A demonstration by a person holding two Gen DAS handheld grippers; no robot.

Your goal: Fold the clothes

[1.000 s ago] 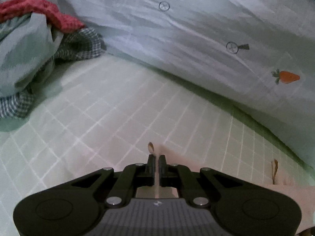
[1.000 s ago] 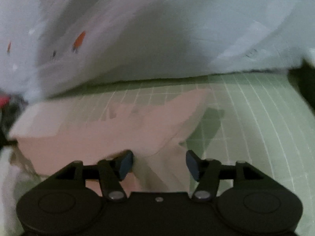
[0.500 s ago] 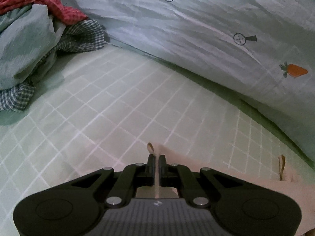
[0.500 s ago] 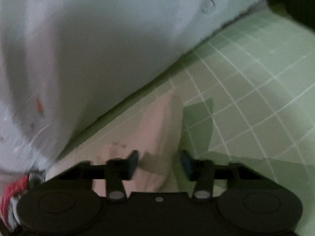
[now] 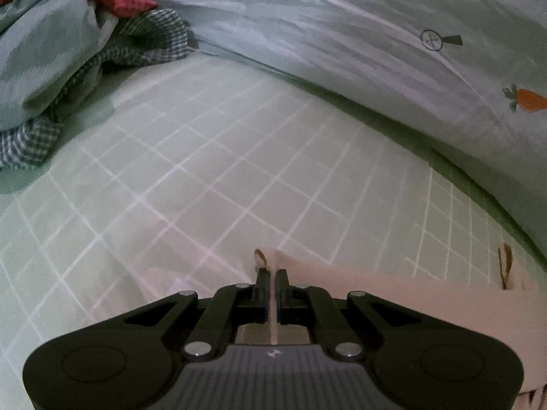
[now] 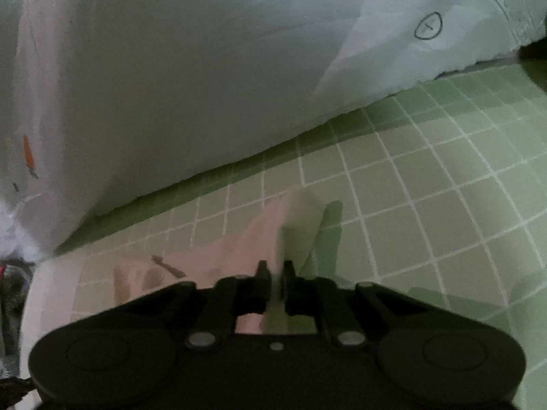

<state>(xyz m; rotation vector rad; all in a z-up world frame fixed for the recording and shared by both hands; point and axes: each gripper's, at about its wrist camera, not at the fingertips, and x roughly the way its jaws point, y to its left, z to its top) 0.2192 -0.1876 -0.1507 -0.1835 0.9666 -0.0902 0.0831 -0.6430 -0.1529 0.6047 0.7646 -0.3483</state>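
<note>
A pale pink garment (image 5: 393, 290) lies on the green checked bed sheet (image 5: 205, 171). My left gripper (image 5: 272, 275) is shut on its edge, beside a small brown belt loop (image 5: 260, 257); a second loop (image 5: 505, 264) shows to the right. In the right wrist view the same pink garment (image 6: 239, 249) spreads left over the green checked sheet (image 6: 427, 205). My right gripper (image 6: 275, 270) is shut on a raised fold of it.
A white quilt with carrot prints (image 5: 376, 51) is bunched along the far side, also in the right wrist view (image 6: 188, 85). A heap of clothes, red, pale green and dark checked (image 5: 68, 51), lies at the far left.
My right gripper has closed from open onto the pink garment and swung its view rightward. My left gripper stays shut on the edge, with the garment's edge stretched to the right.
</note>
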